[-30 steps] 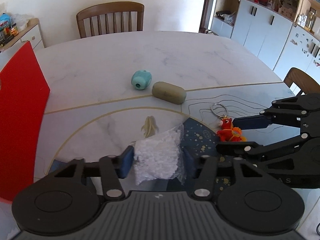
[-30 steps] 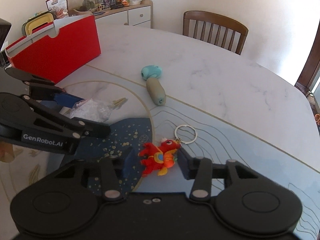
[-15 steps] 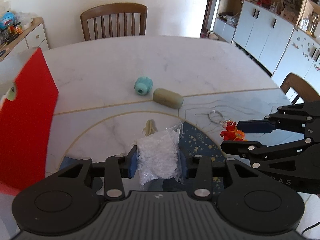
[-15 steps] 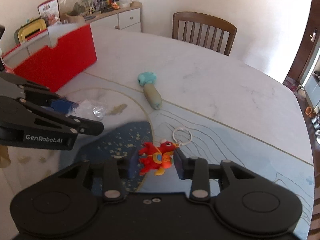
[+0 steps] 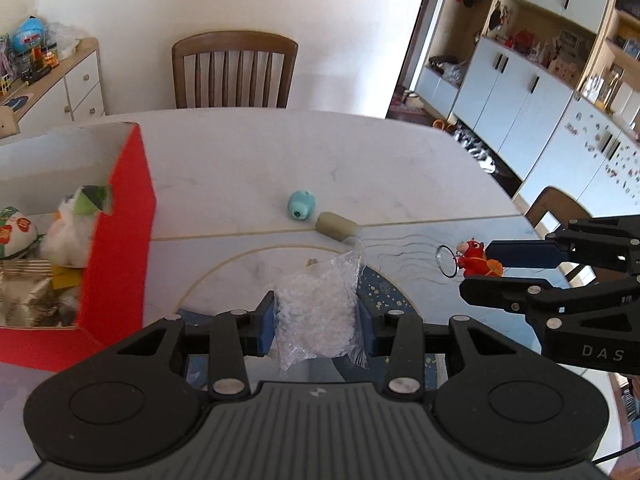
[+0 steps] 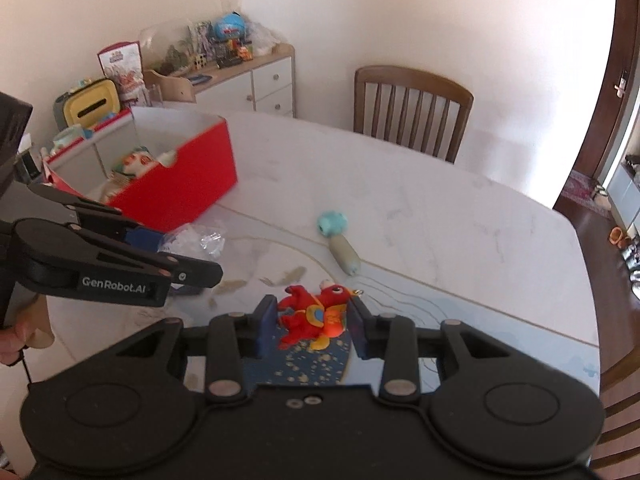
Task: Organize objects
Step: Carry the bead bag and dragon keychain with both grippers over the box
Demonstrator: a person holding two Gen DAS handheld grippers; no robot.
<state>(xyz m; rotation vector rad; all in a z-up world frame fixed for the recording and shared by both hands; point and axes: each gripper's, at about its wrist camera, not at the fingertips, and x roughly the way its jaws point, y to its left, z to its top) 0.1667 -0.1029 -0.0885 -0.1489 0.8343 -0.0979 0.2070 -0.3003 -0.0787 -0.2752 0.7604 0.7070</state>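
Setting: a dining room with a white marble-patterned table [image 5: 248,168], a brown slatted wooden chair [image 5: 234,70] at the far side, white cabinets to the right.

Left gripper [image 5: 316,318]: closed narrowly on a clear plastic bag of white granules [image 5: 316,312], held above the near part of the table.

Right gripper [image 6: 312,320]: closed on a red and orange plush dragon keychain [image 6: 314,314], whose metal ring [image 5: 445,261] hangs free in the left wrist view.

Red open-topped cardboard box [image 5: 120,240]: at the left; soft toys and packets are seen inside, with bare floor left toward its far end.

Remaining on the table, far of both grippers: a pale blue rounded plastic toy [image 5: 301,205] and, just beside it, an olive-grey capsule-shaped case [image 5: 338,227].

Step judged in hand: both items lifted, carriage to the box pending. Next move: a leftward sweep with enough height to pass the box's near red wall, the bag to be released first since its gripper is nearest.

Clearance: open table lies between grippers and box; the two grippers are near one another, so staggered travel is advised.
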